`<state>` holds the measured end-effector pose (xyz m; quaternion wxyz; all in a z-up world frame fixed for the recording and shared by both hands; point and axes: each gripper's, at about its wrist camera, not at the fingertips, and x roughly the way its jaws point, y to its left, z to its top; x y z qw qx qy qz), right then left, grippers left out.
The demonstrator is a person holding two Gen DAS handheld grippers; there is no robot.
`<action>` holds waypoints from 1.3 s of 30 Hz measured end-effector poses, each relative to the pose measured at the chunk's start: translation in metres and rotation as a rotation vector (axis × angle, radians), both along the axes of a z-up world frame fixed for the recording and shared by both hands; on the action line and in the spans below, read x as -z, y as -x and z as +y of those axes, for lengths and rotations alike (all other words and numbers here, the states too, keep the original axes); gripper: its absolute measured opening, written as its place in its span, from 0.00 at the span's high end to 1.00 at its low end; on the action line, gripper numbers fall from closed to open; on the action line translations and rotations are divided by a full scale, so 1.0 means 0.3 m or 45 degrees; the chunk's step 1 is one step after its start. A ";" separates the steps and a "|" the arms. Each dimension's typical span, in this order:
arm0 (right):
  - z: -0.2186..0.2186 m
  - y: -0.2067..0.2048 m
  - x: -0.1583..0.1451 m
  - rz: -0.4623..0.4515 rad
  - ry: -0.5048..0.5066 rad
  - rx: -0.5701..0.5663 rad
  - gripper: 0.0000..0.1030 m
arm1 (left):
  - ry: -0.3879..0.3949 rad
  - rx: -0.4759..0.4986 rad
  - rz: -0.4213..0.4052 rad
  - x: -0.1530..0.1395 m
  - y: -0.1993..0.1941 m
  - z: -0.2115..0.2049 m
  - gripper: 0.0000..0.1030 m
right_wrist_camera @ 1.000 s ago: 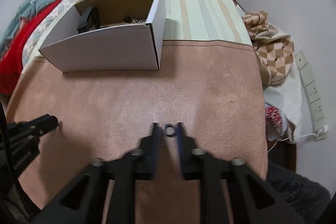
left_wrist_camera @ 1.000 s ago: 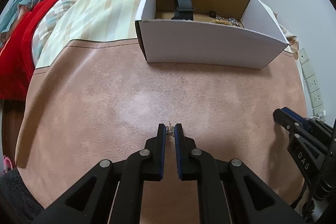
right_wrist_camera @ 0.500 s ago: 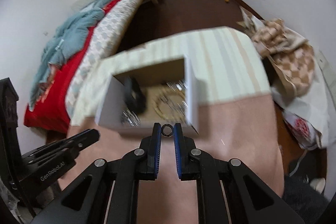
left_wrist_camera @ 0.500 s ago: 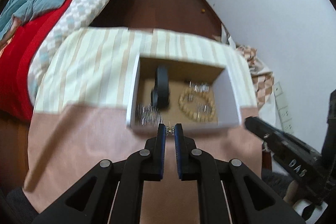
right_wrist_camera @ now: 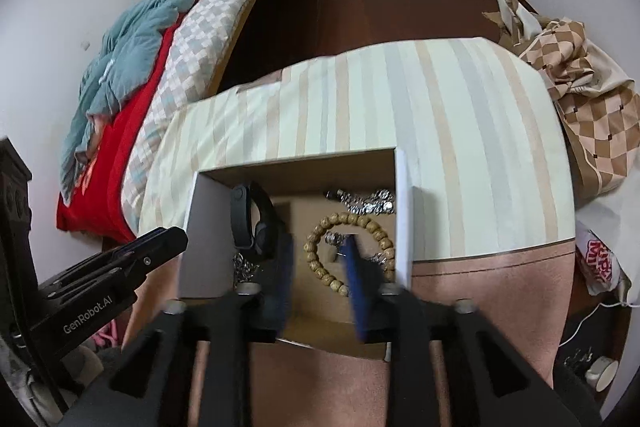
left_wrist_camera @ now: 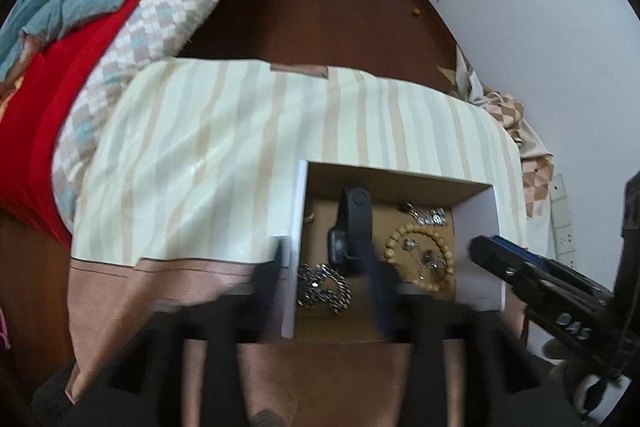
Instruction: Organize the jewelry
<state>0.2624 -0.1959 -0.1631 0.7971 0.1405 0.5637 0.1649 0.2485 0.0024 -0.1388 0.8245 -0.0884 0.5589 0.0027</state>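
A white cardboard box (left_wrist_camera: 478, 219) (right_wrist_camera: 402, 203) stands on the table. Inside lie a black watch band (left_wrist_camera: 358, 215) (right_wrist_camera: 250, 215), a wooden bead bracelet (left_wrist_camera: 416, 247) (right_wrist_camera: 346, 223), a silver chain (left_wrist_camera: 324, 285) and more silver pieces (right_wrist_camera: 360, 201). My left gripper (left_wrist_camera: 326, 267) is open above the box's left part, blurred. My right gripper (right_wrist_camera: 318, 255) is open above the bead bracelet, blurred. Nothing shows between either pair of jaws. The right gripper also shows in the left wrist view (left_wrist_camera: 520, 267), and the left gripper in the right wrist view (right_wrist_camera: 132, 251).
The table has a pink cloth (left_wrist_camera: 120, 287) and a striped cloth (left_wrist_camera: 240, 155). A bed with red and teal bedding (left_wrist_camera: 80, 7) lies to the left. Checked fabric (right_wrist_camera: 592, 115) is heaped at the right by the wall. Dark wood floor (left_wrist_camera: 340, 19) lies beyond.
Both grippers rose from the pink cloth to above the box. Each was shut on a small piece of jewelry; now both jaws have opened and the pieces are gone from them.
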 end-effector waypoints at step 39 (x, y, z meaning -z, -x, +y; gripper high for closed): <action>-0.012 0.579 -0.623 -0.445 0.534 0.129 0.00 | -0.248 -0.018 -0.319 -0.484 0.483 -0.037 0.00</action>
